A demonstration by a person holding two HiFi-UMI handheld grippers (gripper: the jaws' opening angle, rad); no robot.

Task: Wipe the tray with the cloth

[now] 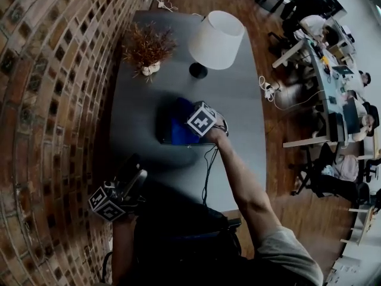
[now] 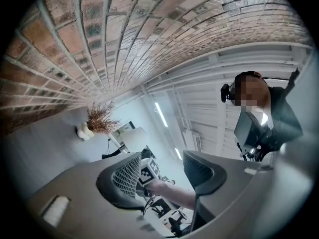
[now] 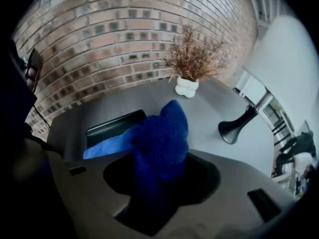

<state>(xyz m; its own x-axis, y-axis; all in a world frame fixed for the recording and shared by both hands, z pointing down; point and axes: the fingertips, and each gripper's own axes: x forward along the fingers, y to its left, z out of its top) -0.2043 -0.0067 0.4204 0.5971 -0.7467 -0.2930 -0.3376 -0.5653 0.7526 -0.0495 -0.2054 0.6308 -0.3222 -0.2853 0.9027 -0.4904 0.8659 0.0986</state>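
A dark tray (image 1: pixel 162 131) lies in the middle of the grey table (image 1: pixel 238 100). My right gripper (image 1: pixel 189 130) points down over the tray, shut on a bunched blue cloth (image 1: pixel 178 130). In the right gripper view the cloth (image 3: pixel 160 138) fills the gap between the jaws and trails left onto the tray (image 3: pixel 113 125). My left gripper (image 1: pixel 122 192) hangs at the table's near left edge, away from the tray. In the left gripper view it (image 2: pixel 163 172) points slightly upward, open with nothing between its jaws.
A white lamp (image 1: pixel 215 39) and a dried plant in a small white vase (image 1: pixel 147 51) stand at the table's far end. A brick wall (image 1: pixel 47 100) runs along the left. People sit at desks (image 1: pixel 333 70) to the right. A cable (image 1: pixel 208 171) crosses the table's near part.
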